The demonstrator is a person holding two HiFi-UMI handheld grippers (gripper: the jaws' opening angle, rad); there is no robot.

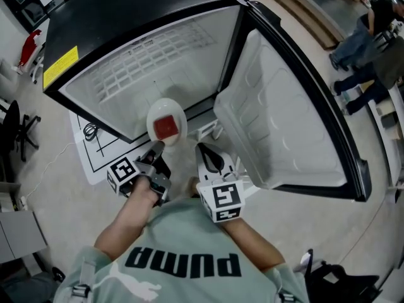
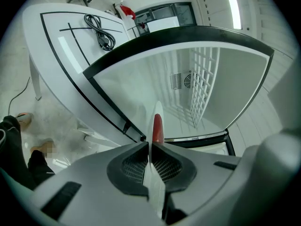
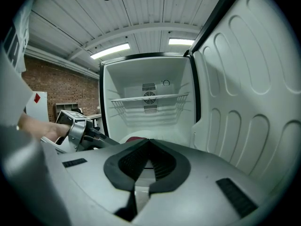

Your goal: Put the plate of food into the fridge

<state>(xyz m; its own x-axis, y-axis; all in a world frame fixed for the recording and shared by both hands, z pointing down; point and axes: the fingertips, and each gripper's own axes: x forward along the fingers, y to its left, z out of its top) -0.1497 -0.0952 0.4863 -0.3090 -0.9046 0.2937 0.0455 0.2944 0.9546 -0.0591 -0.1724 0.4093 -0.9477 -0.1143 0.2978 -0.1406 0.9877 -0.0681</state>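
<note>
A white plate point(image 1: 166, 124) with a red piece of food point(image 1: 168, 127) hangs at the mouth of the open fridge point(image 1: 158, 62). My left gripper point(image 1: 156, 147) is shut on its near rim. In the left gripper view the plate point(image 2: 159, 111) shows edge-on between the pads, with the red food point(image 2: 157, 128) against it. My right gripper point(image 1: 203, 147) sits just right of the plate, shut and empty. In the right gripper view its jaws point(image 3: 148, 141) point into the fridge point(image 3: 148, 109), with the red food point(image 3: 136, 138) peeking over them. The fridge holds a wire shelf point(image 1: 164, 46).
The fridge door point(image 1: 284, 118) stands swung open on the right, close beside my right gripper. A white table point(image 1: 88, 141) with a coiled cable point(image 2: 99, 29) stands left of the fridge. An office chair point(image 1: 16, 128) is at far left, people point(image 1: 369, 49) at the upper right.
</note>
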